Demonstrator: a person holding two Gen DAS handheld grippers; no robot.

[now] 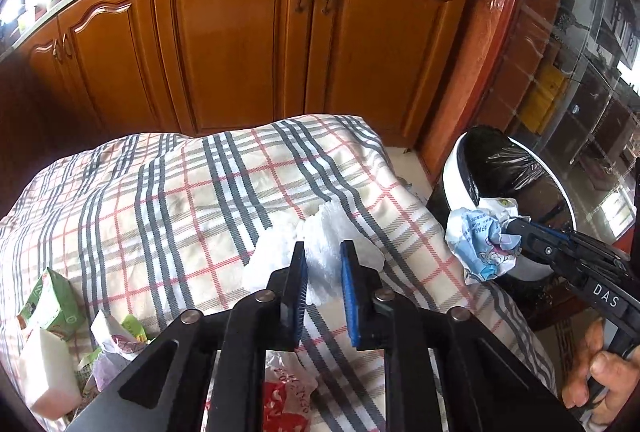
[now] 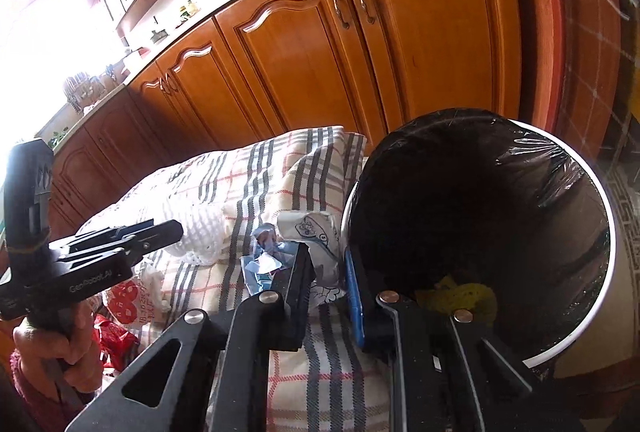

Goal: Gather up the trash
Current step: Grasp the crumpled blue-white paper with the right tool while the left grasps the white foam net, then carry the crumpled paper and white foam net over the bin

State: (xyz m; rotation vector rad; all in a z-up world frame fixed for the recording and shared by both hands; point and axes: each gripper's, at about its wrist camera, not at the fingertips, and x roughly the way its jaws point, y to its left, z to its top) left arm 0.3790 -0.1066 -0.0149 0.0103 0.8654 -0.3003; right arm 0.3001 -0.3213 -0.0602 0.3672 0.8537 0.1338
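Left wrist view: two hand-held grippers (image 1: 323, 256), one bin (image 1: 456, 167).

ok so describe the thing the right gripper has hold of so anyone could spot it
Start at the white bin lined with a black bag, standing at the corner of the plaid-covered table. Beside its rim, the right gripper pinches a crumpled wrapper. Unlike the plain white foam net nearby, it is pale paper printed with blue cartoon drawings.

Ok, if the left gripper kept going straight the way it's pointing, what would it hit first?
The left gripper is already shut on the white foam net; beyond that, probably the plaid tablecloth, though depth is unclear.
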